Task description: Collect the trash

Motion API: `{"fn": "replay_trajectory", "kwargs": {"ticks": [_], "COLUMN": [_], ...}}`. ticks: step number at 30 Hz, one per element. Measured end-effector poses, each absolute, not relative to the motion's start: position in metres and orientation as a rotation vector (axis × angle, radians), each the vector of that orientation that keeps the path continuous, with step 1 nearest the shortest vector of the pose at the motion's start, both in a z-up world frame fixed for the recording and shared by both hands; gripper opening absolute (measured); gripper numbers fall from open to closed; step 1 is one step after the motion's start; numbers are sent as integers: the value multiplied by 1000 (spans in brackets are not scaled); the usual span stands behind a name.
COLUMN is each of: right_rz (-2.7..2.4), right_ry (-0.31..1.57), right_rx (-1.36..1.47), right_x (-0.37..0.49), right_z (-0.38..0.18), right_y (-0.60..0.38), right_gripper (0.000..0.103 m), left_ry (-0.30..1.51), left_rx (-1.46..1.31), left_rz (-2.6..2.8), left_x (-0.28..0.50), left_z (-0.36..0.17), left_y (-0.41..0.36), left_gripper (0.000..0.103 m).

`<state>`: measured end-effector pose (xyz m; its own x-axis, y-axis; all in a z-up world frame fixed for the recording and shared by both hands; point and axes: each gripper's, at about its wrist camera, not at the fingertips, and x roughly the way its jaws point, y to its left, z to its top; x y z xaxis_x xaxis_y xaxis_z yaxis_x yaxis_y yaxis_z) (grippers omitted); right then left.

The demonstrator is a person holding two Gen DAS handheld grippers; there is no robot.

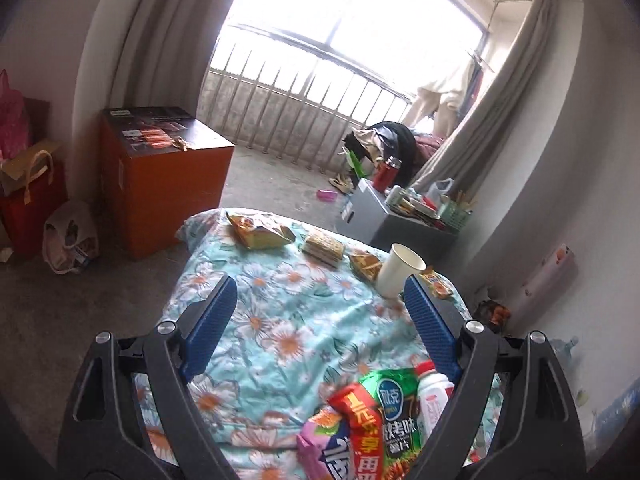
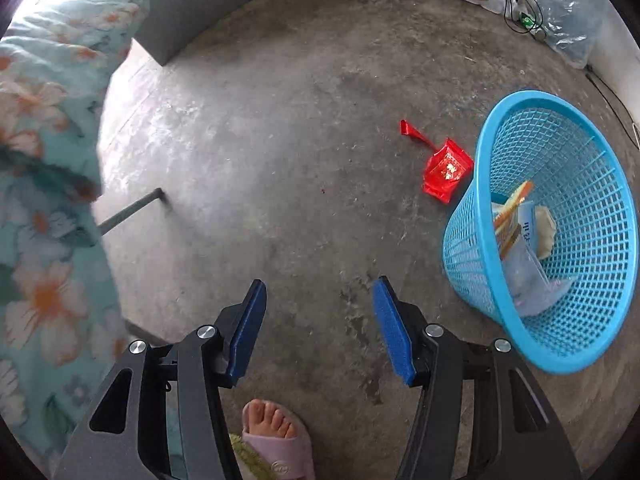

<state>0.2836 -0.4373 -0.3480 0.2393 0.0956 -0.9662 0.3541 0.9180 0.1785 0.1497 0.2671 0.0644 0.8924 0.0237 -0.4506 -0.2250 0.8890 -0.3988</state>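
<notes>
Nearest the left gripper (image 1: 320, 312), at the bottom of its view, a heap of snack wrappers (image 1: 360, 428) in red, green and pink lies on the flowered cloth (image 1: 280, 320) of the desk, with a small white bottle (image 1: 432, 396) leaning against the heap's right side. The jaws stand spread wide with nothing between them, above the bare cloth. Farther on, just beyond the right-hand pad, a white paper cup (image 1: 400, 270) stands upright, slightly tilted. Three more yellowish snack bags (image 1: 262, 232) lie in a row along the far edge of the desk. Beyond the desk, an orange box (image 1: 160, 184) sits on the floor below the barred window.

The right gripper (image 2: 320, 320) points down at the concrete floor (image 2: 280, 140), its jaws parted and empty. A foot in a pink slipper (image 2: 276, 444) shows just beneath it. To the right, a blue mesh basket (image 2: 592, 320) stands tipped toward the camera, holding wrappers already. A red wrapper (image 2: 446, 172) lies on the floor just beside its rim.
</notes>
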Motion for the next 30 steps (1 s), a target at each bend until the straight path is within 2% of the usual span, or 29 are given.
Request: {"fn": "replay_trajectory", "kwargs": {"ticks": [3,4,6,14,22,26,30], "right_rz": [-236,-246,-221,-240,-226,-260,-346], "right_ry": [1360,1336,1319,1429,1522,1650,1757], "right_rx": [378,312,181,-144,-279,-609,-861], "right_x": [303,306,318,341,354,371,379], "right_z": [-376,-377,-377,-394,-413,-467,-530], "right_y": [-459,-460,-458,-464,-463,-424,-426], "right_gripper": [55,43,50,50,50,50,50], "left_ry": [458,467,475,525,558,576,593], "left_rx": [-487,-495,-487,-456,-479,-475,-453], "left_rz": [172,173,186,197,223,237,260], "left_x": [161,165,172,190,202,207,210], "left_z": [58,56,51,28,13,10,10], "left_y": [278,280,281,273,277,274,272], "left_gripper": [81,81,81,81,81,81,81]}}
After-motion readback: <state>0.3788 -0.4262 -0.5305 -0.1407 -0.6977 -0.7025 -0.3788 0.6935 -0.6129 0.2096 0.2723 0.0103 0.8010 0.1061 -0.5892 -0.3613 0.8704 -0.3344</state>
